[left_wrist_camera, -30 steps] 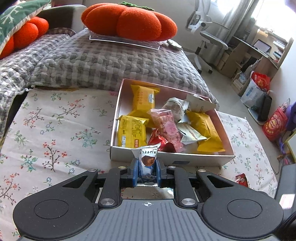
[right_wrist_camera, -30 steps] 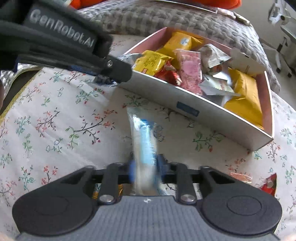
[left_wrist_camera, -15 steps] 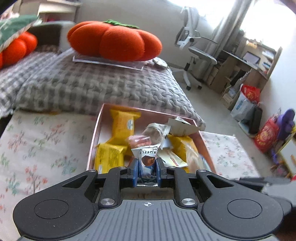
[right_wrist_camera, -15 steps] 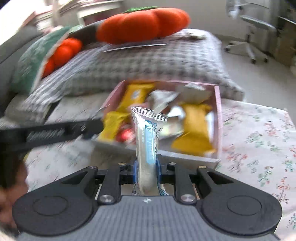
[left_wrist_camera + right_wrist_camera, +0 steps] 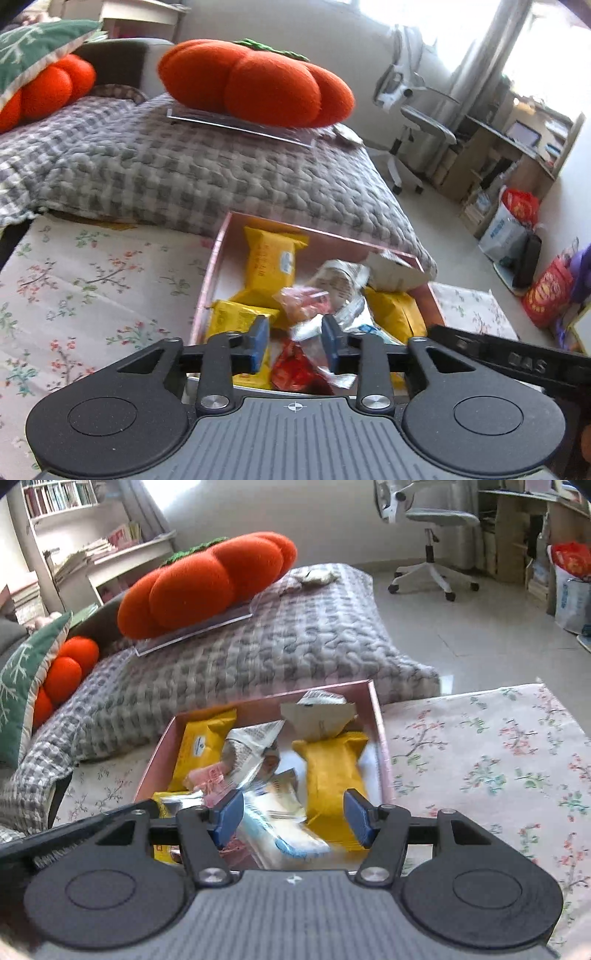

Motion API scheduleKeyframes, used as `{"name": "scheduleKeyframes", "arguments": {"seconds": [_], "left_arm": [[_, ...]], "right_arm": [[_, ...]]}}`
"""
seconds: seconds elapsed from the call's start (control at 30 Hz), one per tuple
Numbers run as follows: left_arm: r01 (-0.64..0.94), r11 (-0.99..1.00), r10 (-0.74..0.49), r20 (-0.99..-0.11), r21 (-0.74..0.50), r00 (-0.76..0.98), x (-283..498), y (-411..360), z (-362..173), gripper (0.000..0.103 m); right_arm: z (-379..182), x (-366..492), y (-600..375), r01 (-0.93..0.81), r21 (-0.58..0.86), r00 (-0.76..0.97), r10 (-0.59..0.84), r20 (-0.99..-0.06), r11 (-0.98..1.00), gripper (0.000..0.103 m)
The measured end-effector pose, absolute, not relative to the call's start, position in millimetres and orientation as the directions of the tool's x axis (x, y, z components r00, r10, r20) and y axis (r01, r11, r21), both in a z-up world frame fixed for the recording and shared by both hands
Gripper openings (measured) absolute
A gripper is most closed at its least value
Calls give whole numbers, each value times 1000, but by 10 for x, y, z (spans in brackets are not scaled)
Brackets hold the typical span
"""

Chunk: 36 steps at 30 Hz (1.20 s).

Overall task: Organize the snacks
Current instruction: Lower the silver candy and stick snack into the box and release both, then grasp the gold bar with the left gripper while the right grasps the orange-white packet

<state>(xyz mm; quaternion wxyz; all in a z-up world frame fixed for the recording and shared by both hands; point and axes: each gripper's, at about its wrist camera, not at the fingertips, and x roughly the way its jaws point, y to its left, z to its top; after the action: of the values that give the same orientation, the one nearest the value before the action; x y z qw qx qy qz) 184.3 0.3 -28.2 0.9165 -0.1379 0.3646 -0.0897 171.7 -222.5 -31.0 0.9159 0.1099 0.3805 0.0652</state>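
**Both grippers open over the snack box**

The pink box [image 5: 380,716] sits on the flowered cloth [image 5: 498,746] and holds a heap of wrapped snacks. Among them are a yellow packet [image 5: 271,258] at the far left, a second yellow packet [image 5: 332,771] along the right wall, a red wrapper [image 5: 291,369] near the front, a pink one [image 5: 304,299] in the middle and several silvery ones.

The right gripper [image 5: 293,818] hangs above the near end of the box. Its jaws have just been opening and now stand wide apart. A white-and-blue packet [image 5: 284,830] lies blurred below and between the blue pads; it seems to be clear of them, though the blur makes that hard to judge.

The left gripper [image 5: 295,345] is above the front left part of the box. Its jaws have just been opening too, to a narrower gap, and nothing is pinched between the pads; the loose wrappers show through the gap from below. The black body of the right gripper reaches in from the right edge of the left view.

Behind the box lies a grey checked quilt [image 5: 184,173] with an orange pumpkin cushion [image 5: 258,85] on top. An office chair [image 5: 432,520] stands on the floor beyond.
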Motion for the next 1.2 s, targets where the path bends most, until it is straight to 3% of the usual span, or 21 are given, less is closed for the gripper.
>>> {"name": "scheduleKeyframes", "arguments": {"seconds": [0.23,0.33,0.4,0.57,0.8,0.97,1.2], "left_arm": [[103,947,-290,-673,-305,681,1597,-6,-138,33],[205,950,-312,-704,-236,637,1366,-209,-135,48],[255,948,-310,-725,-189,615,1184,-331,-161,54],[323,935,-314,-763,-146,565,755,-529,-267,60],[161,966,-256,-855,-203,452,431,-617,-566,66],[109,975,-220,-872,-191,438,359,-685,-624,68],[-57,952,-249,-872,-299,421,448,-446,-719,68]], "right_arm": [[-236,1609,-2382,-20,233,659,188,-729,972,57],[-219,1472,-2336,-76,204,616,207,-760,976,65],[-220,1354,-2269,-121,170,599,208,-773,978,65],[-232,1152,-2240,-153,152,546,211,-811,977,67],[-324,820,-2291,-155,121,458,180,-870,980,69],[-440,484,-2387,-82,118,395,141,-908,990,72],[-551,284,-2657,25,139,326,124,-937,990,74]]}}
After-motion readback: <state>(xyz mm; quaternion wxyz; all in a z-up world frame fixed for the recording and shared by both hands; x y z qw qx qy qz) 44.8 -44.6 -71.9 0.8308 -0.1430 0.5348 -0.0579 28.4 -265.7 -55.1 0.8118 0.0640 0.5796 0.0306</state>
